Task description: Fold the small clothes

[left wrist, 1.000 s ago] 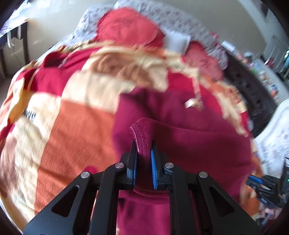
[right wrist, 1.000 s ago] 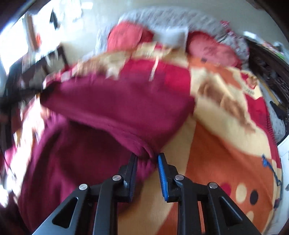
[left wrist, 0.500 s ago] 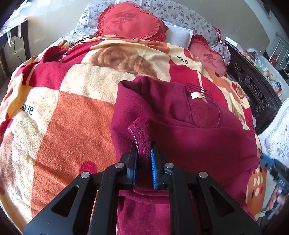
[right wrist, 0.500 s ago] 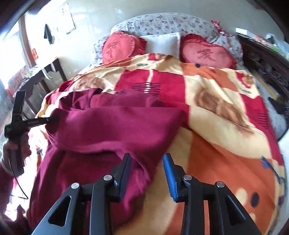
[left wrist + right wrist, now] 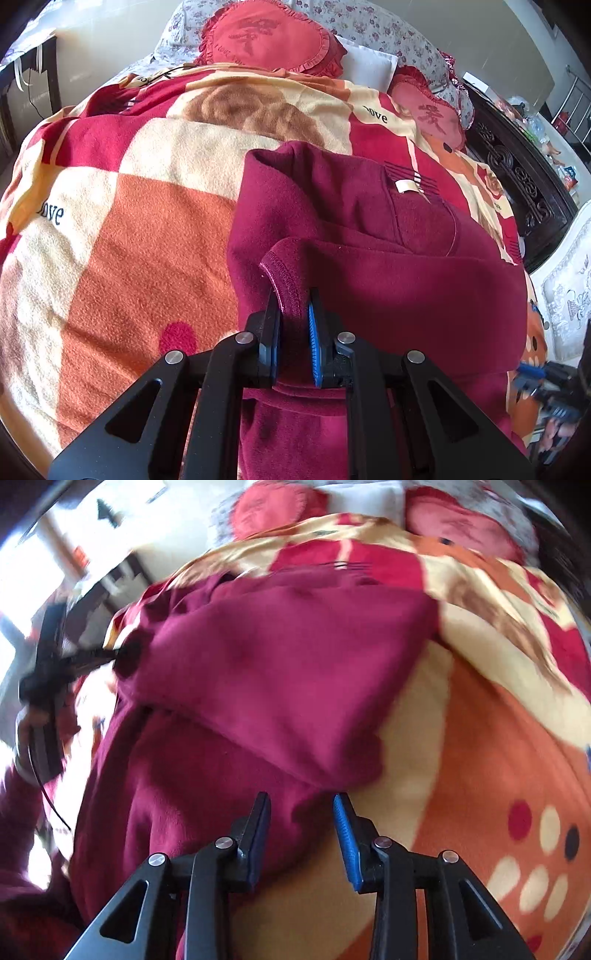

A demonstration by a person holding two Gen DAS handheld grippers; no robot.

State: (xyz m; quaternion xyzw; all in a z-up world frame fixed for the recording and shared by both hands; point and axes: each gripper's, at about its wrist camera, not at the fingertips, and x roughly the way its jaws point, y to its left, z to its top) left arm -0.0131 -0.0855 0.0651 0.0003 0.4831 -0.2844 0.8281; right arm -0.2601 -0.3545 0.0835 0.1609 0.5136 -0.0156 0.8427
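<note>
Pinching a hemmed edge of the maroon garment (image 5: pixel 388 280), left gripper (image 5: pixel 293 317) fingers nearly closed on it, garment lying on the blanket (image 5: pixel 129 236) on the bed, right gripper (image 5: pixel 301 827) fingers spread w/ nothing between, just above cloth.

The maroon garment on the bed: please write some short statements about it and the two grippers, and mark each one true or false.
1. The left gripper is shut on a hemmed edge of the maroon garment. True.
2. The right gripper is clamped on the garment. False: its jaws stand apart, with the cloth only lying between and in front of them.
3. The garment lies on a patterned blanket with orange, cream and red blocks. True.
4. The garment is spread flat in a single layer. False: one part is folded over another part.
5. A small pale label shows near the far edge of the garment. True.
6. The pillows at the head of the bed are blue. False: two red heart-shaped cushions lie there.
</note>
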